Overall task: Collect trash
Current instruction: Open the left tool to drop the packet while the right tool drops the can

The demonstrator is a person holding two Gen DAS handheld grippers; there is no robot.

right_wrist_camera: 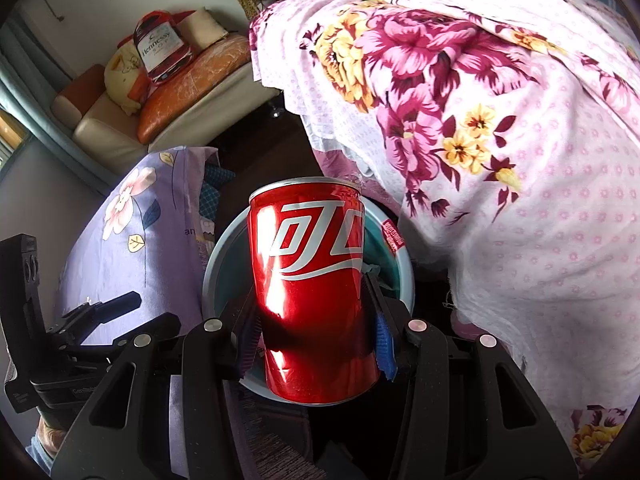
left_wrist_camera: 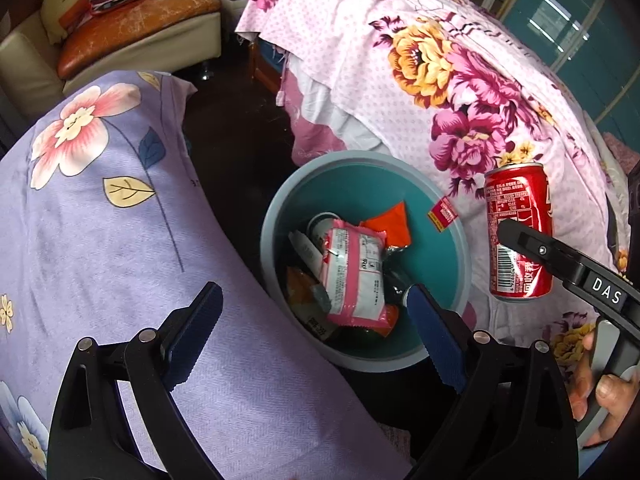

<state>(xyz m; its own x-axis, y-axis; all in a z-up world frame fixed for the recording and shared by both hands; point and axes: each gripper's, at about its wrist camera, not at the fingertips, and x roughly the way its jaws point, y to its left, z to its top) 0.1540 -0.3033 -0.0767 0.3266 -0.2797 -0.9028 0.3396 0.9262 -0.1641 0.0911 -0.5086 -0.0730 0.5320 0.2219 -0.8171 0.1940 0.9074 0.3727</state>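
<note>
Holding the red can (right_wrist_camera: 314, 292) upright, the right gripper (right_wrist_camera: 316, 344) pinches it just right of the trash bin (left_wrist_camera: 460, 264), ready to drop; left gripper (left_wrist_camera: 316, 336) hangs open, empty.

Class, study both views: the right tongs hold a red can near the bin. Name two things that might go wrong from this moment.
1. The red can is off to the side of the teal bin, over the pink floral cloth; released now, it would likely miss.
2. The pink wrapper sits high on the heap in the bin, so a dropped can might bounce or tip out.

The left tongs are open and empty.
</note>
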